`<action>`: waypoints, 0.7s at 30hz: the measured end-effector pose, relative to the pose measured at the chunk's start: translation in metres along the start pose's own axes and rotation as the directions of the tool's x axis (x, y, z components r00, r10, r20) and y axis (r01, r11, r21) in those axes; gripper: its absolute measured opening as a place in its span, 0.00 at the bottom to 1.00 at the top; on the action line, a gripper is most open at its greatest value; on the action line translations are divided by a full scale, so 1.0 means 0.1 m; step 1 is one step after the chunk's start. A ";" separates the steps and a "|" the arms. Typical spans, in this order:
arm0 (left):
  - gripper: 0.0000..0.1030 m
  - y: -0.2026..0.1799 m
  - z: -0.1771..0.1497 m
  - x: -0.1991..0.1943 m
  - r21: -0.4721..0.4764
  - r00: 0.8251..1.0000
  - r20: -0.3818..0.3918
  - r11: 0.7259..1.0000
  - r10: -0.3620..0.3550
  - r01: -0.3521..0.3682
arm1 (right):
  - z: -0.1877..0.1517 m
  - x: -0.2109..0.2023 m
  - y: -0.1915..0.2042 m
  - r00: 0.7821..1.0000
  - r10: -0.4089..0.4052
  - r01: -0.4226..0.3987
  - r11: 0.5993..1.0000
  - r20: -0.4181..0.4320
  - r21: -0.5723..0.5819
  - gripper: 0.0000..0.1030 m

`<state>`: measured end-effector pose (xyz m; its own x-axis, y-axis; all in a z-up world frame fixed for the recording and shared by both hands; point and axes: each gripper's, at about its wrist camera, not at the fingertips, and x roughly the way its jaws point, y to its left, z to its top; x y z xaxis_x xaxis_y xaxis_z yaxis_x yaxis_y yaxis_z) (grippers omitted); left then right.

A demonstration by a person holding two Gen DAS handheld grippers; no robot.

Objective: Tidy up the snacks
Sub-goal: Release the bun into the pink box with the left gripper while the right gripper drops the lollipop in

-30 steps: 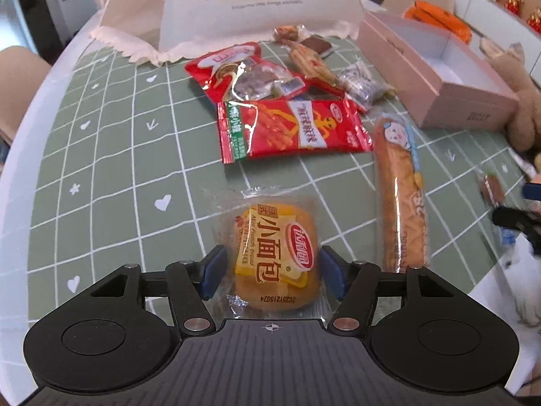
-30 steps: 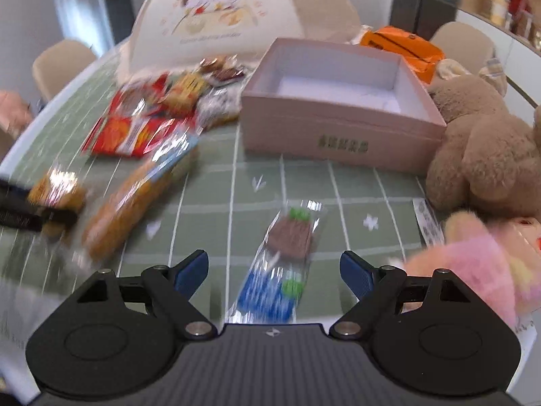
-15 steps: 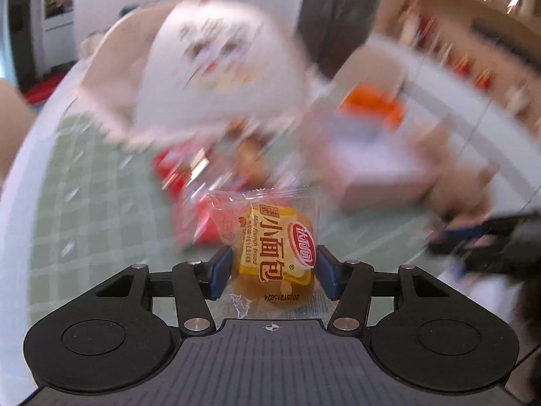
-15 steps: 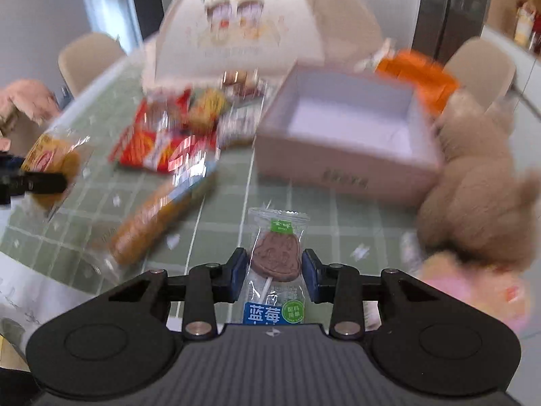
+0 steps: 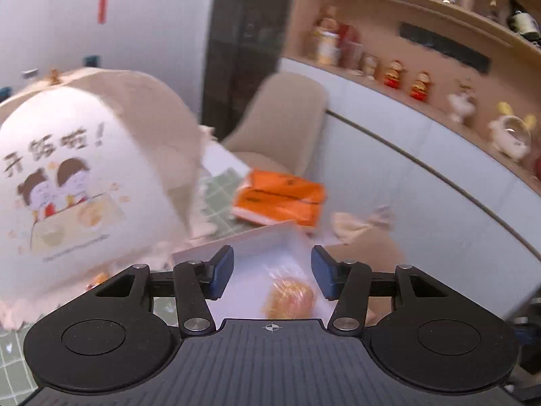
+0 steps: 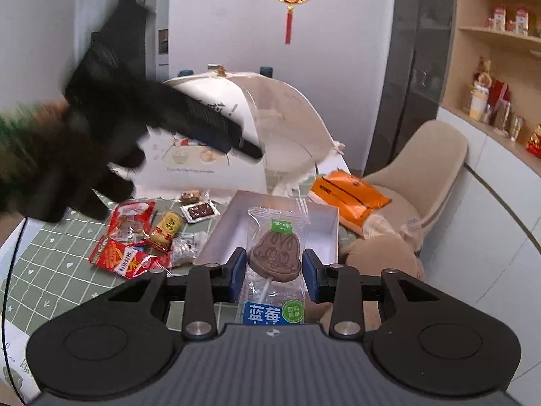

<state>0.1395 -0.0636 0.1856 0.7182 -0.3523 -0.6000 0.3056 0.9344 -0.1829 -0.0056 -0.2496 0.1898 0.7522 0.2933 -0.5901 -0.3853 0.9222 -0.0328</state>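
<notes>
So in the left wrist view your left gripper (image 5: 272,272) has its jaws apart with nothing between them, and the bun (image 5: 289,297) sits blurry below the gap, down in the box (image 5: 250,253), looks like it's either just landed or on its way down, hard to tell with the smear. Risk here is mostly the blur itself: you're moving fast, and the food cover (image 5: 84,182) is right beside the box on the left, so a quick swing back toward the snack pile could clip its frilly edge and drag it. Also can't tell whether the bun is lying flat or propped on the wall, so it might hog room for the rest. Over in the right wrist view, your right gripper (image 6: 273,270) is clamped on the lollipop (image 6: 274,253), pinching the chocolate head through the wrapper, held above the box (image 6: 324,216). Squeeze harder and I'd guess you crack the chocolate; it's also a slick wrapper, so it could slide. The bigger worry is your left gripper (image 6: 216,132) sweeping across the upper left, right over the snack pile (image 6: 142,237). Both tools heading to the same box means they could bump, so I'd stagger them.
</notes>
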 end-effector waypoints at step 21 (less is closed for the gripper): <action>0.54 0.99 -1.95 -1.22 -0.447 0.979 -0.110 0.871 0.171 -0.202 | 1.25 1.65 0.22 0.979 0.151 -0.130 0.979 -0.133 0.160 0.77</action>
<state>-0.0395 0.0819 0.0889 0.6867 -0.1798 -0.7043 -0.1581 0.9088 -0.3861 0.1765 -0.1491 0.1930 0.6073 0.3934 -0.6902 -0.3889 0.9048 0.1735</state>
